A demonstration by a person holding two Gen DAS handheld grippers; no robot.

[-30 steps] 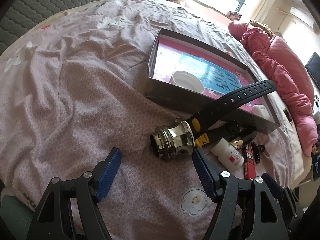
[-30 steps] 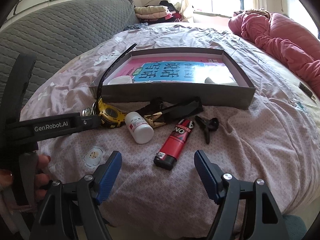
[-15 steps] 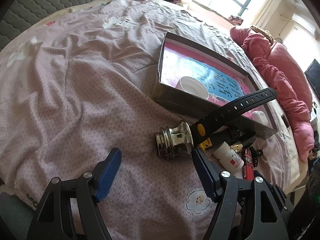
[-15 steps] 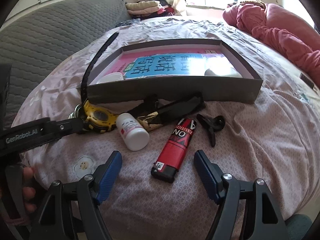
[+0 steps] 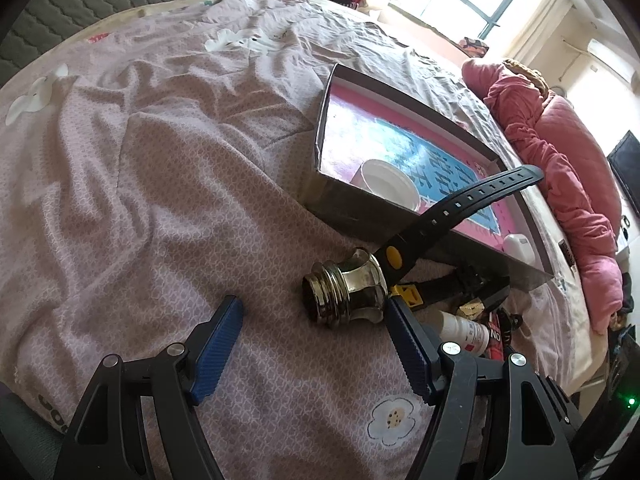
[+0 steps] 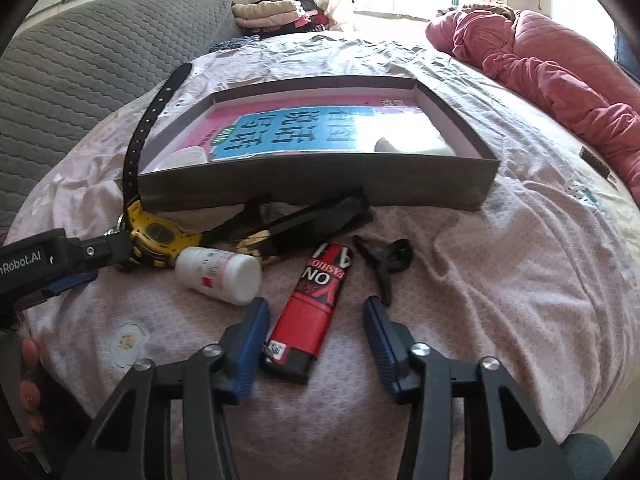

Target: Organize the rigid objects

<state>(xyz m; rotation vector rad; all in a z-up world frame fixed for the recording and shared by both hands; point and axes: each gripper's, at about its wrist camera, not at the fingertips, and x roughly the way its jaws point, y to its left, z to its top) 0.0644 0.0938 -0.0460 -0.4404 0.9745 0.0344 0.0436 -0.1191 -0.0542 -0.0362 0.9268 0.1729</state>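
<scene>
well, at the lower left of the left wrist frame the left hand-held gripper (image 5: 312, 340) hangs wide open over the pink bedsheet (image 5: 160, 184), holding nothing. just past its right-hand blue pad (image 5: 408, 352), touching or nearly touching it, a shiny metal fitting (image 5: 346, 294) lies on its side at the frame's centre. right of that sits the yellow watch (image 5: 394, 258), one black strap rising toward the upper right across the wall of the grey box (image 5: 340, 208). inside the box a white cup (image 5: 386, 184) lies near the closest corner, on a pink and blue printed sheet.

in the right wrist frame, the left tool juts in from the left edge, with the watch (image 6: 158, 236) just beyond it. lower centre, the right hand-held gripper (image 6: 312, 330) is open too, its pads either side of the near end of the red lighter (image 6: 312, 312), the left one close against it; whether they touch i cannot tell. a white pill bottle (image 6: 218, 270) lies left of the lighter, a black clip (image 6: 386, 258) right of it, a black and gold object (image 6: 296, 220) behind, against the box (image 6: 320, 188).
</scene>
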